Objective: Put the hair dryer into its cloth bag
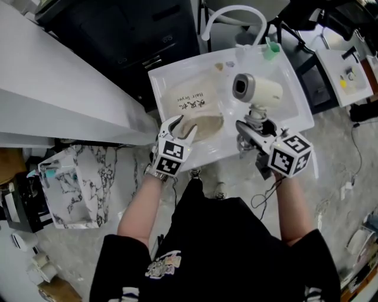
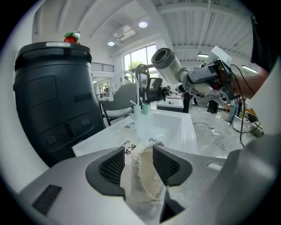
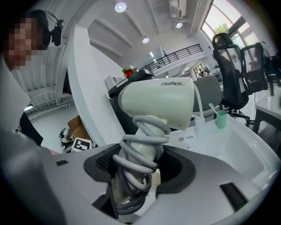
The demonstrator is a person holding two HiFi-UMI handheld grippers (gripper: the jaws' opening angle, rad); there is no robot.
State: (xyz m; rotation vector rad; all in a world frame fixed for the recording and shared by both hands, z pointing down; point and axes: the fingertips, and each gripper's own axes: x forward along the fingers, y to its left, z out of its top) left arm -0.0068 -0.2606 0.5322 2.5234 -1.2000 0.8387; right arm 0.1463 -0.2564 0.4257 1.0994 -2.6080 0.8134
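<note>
The cream cloth bag with black print lies across the white sink basin. My left gripper is shut on the bag's near rim, which is pinched between its black pads. The off-white hair dryer is held above the sink's right side, its nozzle facing the left. My right gripper is shut on its handle, which has the grey cord coiled around it. In the left gripper view the hair dryer hangs up right of the bag.
A white curved faucet and a green cup stand at the sink's far edge. A dark cabinet is behind left. A white counter runs to the left, and a marbled bag sits on the floor.
</note>
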